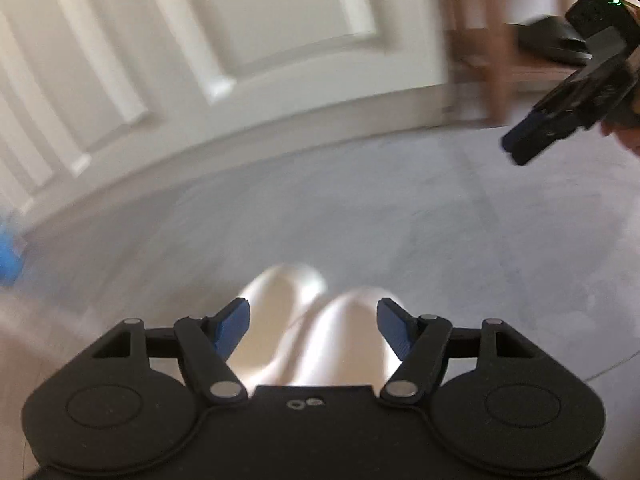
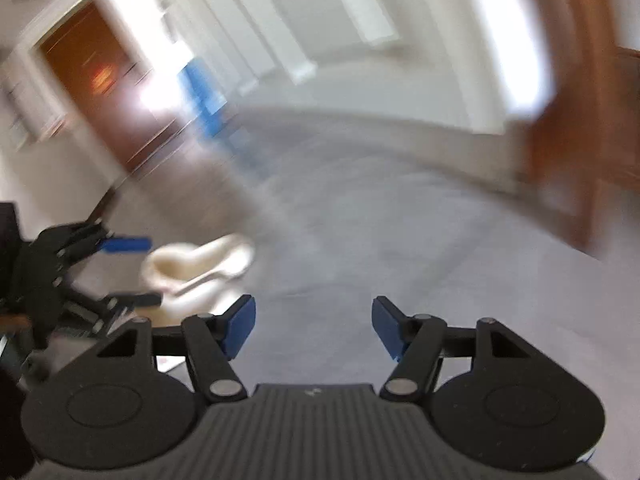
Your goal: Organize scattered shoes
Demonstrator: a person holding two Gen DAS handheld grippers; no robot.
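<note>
A pair of cream shoes [image 1: 304, 320] sits side by side between the blue pads of my left gripper [image 1: 314, 326], toes pointing away, and the pads press on their outer sides. The shoes stay sharp while the grey carpet [image 1: 400, 208] blurs beneath them. In the right wrist view, the left gripper [image 2: 134, 272] appears at the left edge with the cream shoes [image 2: 200, 264] sticking out ahead of its fingers. My right gripper [image 2: 314, 326] is open over bare carpet with nothing between its pads. The right gripper [image 1: 516, 148] also shows at the upper right of the left wrist view.
A wooden rack [image 1: 492, 68] stands at the far right with a black shoe [image 1: 552, 36] on it. White panelled doors [image 1: 240, 32] line the back. A blue object [image 1: 8, 256] lies at the left edge. The right wrist view shows a brown doorway [image 2: 92, 72].
</note>
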